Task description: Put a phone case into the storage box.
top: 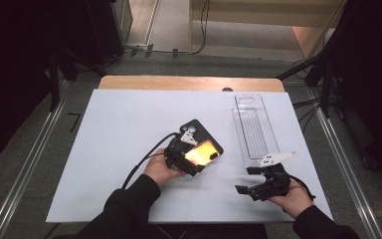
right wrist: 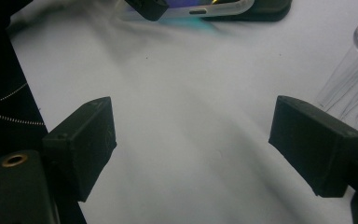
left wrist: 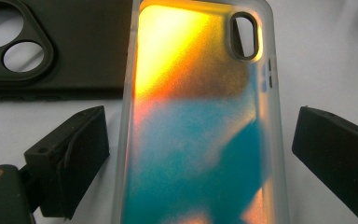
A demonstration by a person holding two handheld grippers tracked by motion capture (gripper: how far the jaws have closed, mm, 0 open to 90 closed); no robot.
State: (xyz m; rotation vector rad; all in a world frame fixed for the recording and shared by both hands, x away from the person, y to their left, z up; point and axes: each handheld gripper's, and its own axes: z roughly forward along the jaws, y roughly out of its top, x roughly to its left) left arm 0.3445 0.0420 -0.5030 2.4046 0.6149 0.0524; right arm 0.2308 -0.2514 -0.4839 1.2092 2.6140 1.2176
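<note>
White sheeting covers the table (top: pixel 119 149), and on the left side of play the person's left hand (top: pixel 158 171) brings the left hand-held gripper (top: pixel 191 162) right up to an iridescent phone case (top: pixel 202 152), glowing orange from above. From the left gripper view that case (left wrist: pixel 200 121) has a frosted clear rim and an orange-to-teal back, and it lies between the two black jaws, which stand spread wide on either side with bare table between each pad and the rim, so nothing is clamped. Just beside it, up and to the left, sits a black phone case (left wrist: pixel 74 46) with its round camera cut-outs; from above the black case (top: pixel 199 130) looks partly tucked under the bright one, though the overlap is hard to judge at this distance.

Moving right, the right hand (top: pixel 293 196) holds the right hand-held gripper (top: pixel 251 180) low over the near edge of the table, its jaws parted with only white surface between them. Farther back on the right lies a long clear plastic tray (top: pixel 254 127), its near end close to that gripper's grey plate.
</note>
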